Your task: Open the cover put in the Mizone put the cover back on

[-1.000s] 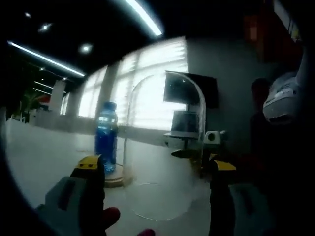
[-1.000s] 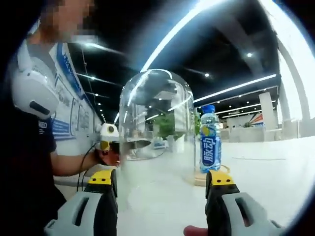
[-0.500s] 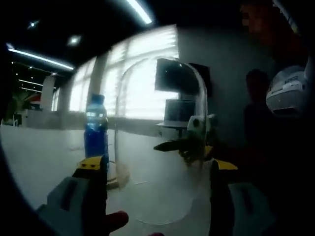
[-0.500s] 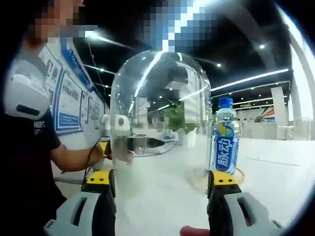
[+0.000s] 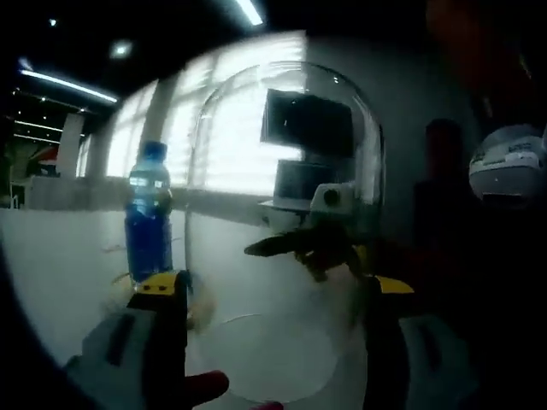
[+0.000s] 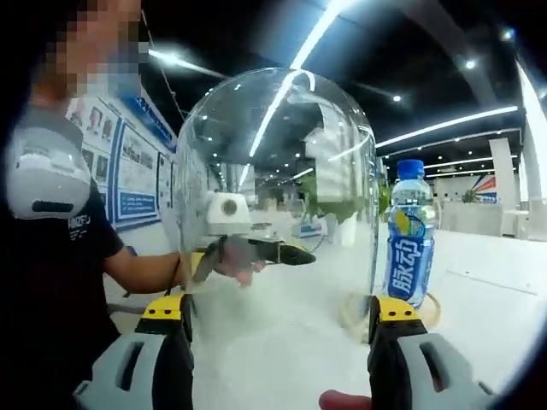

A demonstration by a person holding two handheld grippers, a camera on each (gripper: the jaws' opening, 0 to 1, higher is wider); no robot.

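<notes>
Cover (image 6: 278, 205) was off the base and in the air, held between both grippers. Bottle (image 6: 408, 232) already stood upright on the base (image 6: 427, 309), just beside the raised cover, so opening and loading looked done; setting the cover back over it was left. Right gripper (image 6: 278, 318) was spread wide, jaws pressed to either side of the cover's wall. Left gripper (image 5: 272, 289) was equally wide, apparently clamping the same dome (image 5: 282, 222), though contact could not be confirmed.
</notes>
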